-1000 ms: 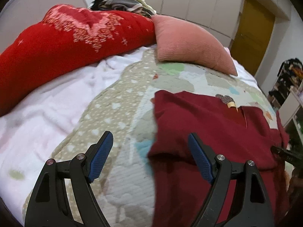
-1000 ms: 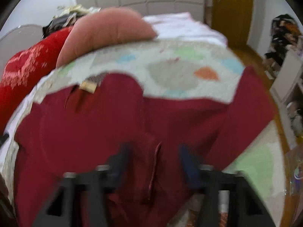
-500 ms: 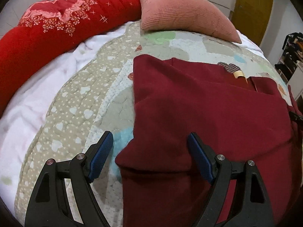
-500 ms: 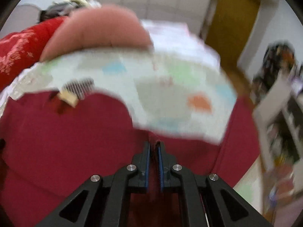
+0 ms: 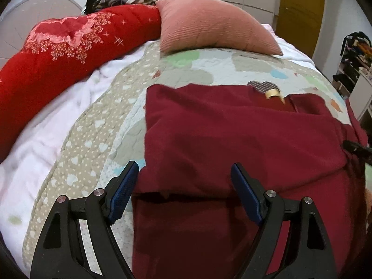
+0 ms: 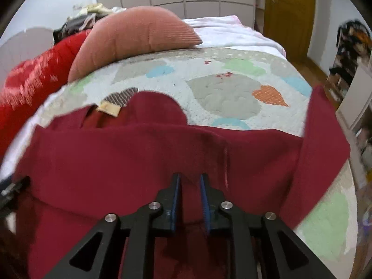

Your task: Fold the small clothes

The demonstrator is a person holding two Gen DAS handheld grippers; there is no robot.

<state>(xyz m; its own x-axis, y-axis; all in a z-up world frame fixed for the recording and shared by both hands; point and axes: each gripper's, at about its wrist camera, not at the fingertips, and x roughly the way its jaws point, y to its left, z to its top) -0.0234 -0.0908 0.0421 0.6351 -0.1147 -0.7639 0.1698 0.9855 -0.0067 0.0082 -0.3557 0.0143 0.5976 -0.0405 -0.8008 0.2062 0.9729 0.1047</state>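
Note:
A dark red sweater (image 5: 232, 134) lies spread on the quilt, a tan neck label (image 5: 273, 93) at its far edge. One layer is folded over the body, and its near edge runs between my left fingers. My left gripper (image 5: 184, 164) hovers wide open over the sweater's left edge, holding nothing. In the right wrist view the sweater (image 6: 116, 162) fills the foreground, with one sleeve stretched out to the right. My right gripper (image 6: 190, 174) rests on the folded layer, its jaws opening a narrow gap with red cloth showing between them, the pads off it.
A patchwork quilt (image 5: 97, 139) covers the bed over a white blanket (image 5: 41, 139). A pink cushion (image 5: 209, 28) and a red duvet (image 5: 58, 55) lie at the far side. Cluttered shelves (image 6: 348, 65) stand off the bed's right edge, and a yellow door (image 6: 288, 11) is beyond.
My left gripper has moved right and now straddles the sweater's left edge. My right gripper shut on the cloth half a second ago and has since parted slightly.

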